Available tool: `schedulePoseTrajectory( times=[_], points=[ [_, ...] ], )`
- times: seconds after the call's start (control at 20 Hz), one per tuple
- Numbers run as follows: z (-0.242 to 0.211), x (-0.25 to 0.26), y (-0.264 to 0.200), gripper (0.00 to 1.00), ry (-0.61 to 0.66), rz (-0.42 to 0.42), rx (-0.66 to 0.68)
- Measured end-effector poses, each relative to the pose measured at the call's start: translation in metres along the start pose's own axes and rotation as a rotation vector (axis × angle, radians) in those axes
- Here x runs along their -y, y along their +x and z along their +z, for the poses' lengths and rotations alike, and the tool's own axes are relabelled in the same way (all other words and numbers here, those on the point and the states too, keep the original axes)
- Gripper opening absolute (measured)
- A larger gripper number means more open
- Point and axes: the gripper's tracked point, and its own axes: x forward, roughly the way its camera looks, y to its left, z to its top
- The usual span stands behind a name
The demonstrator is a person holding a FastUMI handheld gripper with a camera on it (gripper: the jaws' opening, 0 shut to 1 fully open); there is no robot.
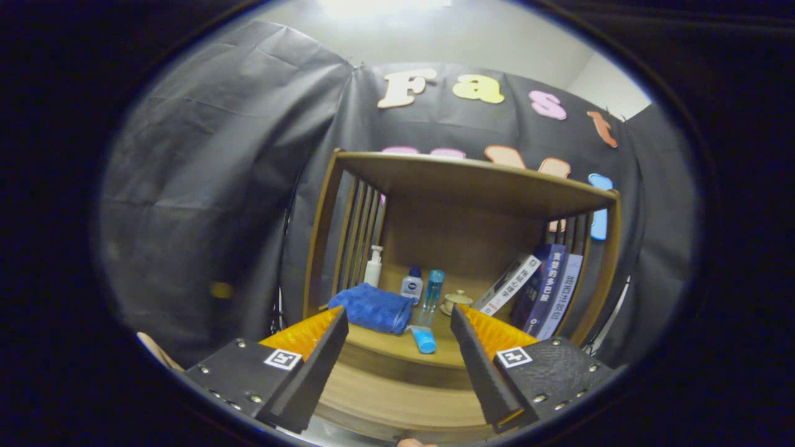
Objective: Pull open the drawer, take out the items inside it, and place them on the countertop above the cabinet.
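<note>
Slatted left side of the wooden cabinet (323, 248), then a pump bottle (373, 266) behind a blue towel (371, 308) on the countertop (397, 346). Gripper (397, 323) fingers spread wide, holding nothing, a blue tube (424, 340) lying in the open gap between them. Rightward, leaning books (546, 288); their spine writing is too small to read. The drawer front sits below the countertop edge.

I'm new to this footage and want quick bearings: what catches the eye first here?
The wooden cabinet stands straight ahead, and its countertop already carries a folded blue towel, small bottles, a blue tube lying flat and leaning books. The open gripper has its fingers spread before the countertop's front edge, nothing between them.
</note>
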Motion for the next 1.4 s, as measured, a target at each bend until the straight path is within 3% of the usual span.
schedulePoseTrajectory(
  times=[0.3, 0.55, 0.95, 1.4],
  points=[
    [-0.029, 0.001, -0.061, 0.98, 0.047, -0.049, 0.052],
    [-0.082, 0.000, -0.086, 0.98, 0.042, -0.069, -0.015],
    [-0.168, -0.015, -0.089, 0.99, 0.034, -0.063, -0.195],
    [-0.207, -0.013, -0.076, 0.99, 0.029, -0.081, -0.264]
  ],
)
